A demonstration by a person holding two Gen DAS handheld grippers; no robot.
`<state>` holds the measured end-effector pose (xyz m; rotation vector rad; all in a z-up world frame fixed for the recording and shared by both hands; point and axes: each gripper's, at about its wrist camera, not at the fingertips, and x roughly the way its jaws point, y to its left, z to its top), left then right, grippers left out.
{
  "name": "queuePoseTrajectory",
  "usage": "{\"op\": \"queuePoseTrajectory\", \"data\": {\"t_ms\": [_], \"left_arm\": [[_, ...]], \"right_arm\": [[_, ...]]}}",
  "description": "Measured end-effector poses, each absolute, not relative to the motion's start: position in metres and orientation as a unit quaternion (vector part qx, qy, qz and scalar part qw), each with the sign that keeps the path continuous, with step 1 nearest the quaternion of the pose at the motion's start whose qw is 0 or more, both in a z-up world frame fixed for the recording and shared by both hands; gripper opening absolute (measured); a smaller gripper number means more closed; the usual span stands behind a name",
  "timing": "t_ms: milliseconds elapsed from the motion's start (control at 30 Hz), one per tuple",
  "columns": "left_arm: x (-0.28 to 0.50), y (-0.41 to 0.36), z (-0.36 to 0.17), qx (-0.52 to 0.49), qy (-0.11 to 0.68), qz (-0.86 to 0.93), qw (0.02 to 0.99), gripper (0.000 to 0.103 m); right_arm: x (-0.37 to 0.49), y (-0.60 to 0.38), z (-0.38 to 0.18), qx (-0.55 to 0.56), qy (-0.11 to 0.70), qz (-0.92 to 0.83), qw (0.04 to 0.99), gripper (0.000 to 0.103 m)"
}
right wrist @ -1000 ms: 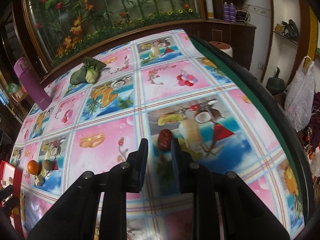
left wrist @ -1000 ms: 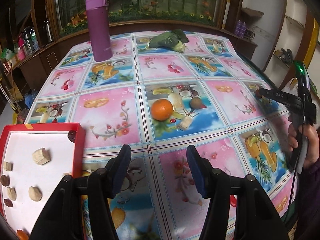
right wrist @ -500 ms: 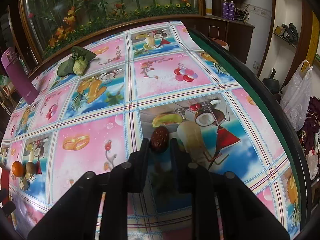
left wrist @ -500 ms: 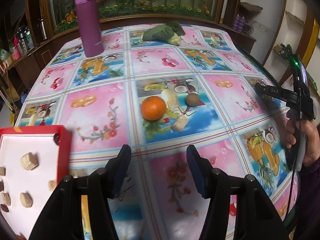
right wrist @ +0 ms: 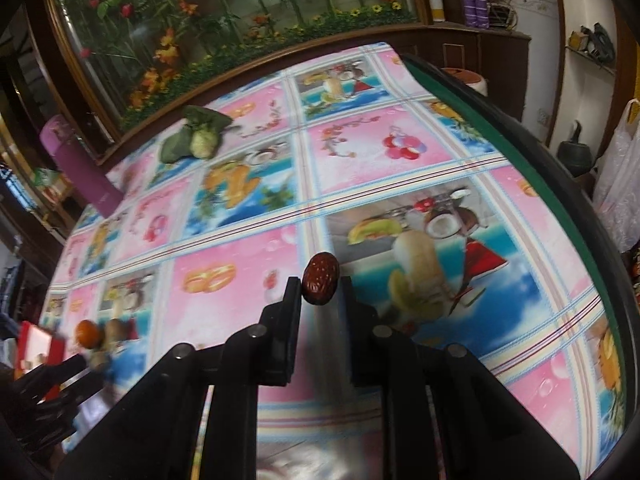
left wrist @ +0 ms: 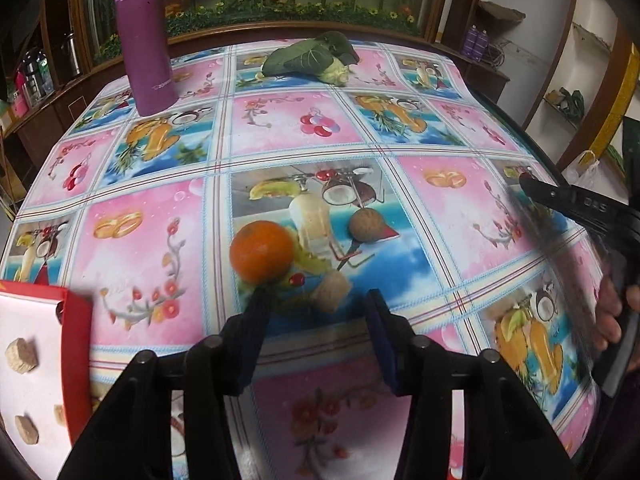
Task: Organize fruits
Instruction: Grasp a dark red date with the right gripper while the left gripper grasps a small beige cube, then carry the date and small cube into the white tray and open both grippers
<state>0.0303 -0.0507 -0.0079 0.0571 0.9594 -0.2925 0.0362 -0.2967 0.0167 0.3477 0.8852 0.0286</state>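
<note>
My left gripper (left wrist: 316, 300) is open just above the table. A tan chunk (left wrist: 330, 291) lies between its fingertips, an orange (left wrist: 262, 251) sits just ahead of the left finger, and a brown round fruit (left wrist: 365, 227) lies further ahead. My right gripper (right wrist: 320, 286) is shut on a dark red date (right wrist: 320, 282) and holds it above the tablecloth. The right gripper also shows at the right edge of the left wrist view (left wrist: 568, 200). A red tray (left wrist: 74, 328) with white floor holds several tan pieces at lower left.
A purple flask (left wrist: 144, 36) stands at the far left of the table. A leafy green vegetable (left wrist: 310, 58) lies at the far edge. The table's dark right edge (right wrist: 540, 152) drops off to the floor, with shelves and bags beyond.
My left gripper moved forward to the orange and tan chunk, leaving the tray behind. My right gripper closed on the date and lifted it off the cloth.
</note>
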Motion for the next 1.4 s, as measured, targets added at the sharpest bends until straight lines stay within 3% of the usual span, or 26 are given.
{"op": "queuePoseTrajectory", "data": {"t_ms": [233,300,800,1033,1400], "left_arm": [[0.035,-0.055,-0.011,0.031,0.457,-0.149,0.877,0.032],[0.036,-0.055,-0.011,0.028,0.456,-0.151,0.877,0.022],[-0.015,-0.015,0.034,0.003,0.407,-0.143,0.902,0.021],[-0.055,0.055,0.062,-0.002,0.358,-0.061,0.932,0.021],[-0.097,0.181,0.060,-0.053,0.353,0.052,0.933,0.021]], "right_arm": [[0.030,-0.274,0.023,0.165,0.420,0.055,0.891,0.019],[0.029,-0.268,0.023,0.159,0.420,0.061,0.892,0.019],[0.011,-0.210,0.031,0.123,0.397,0.140,0.899,0.020],[-0.005,-0.155,0.038,0.098,0.380,0.189,0.900,0.020],[-0.041,-0.024,0.054,0.073,0.363,0.304,0.878,0.020]]}}
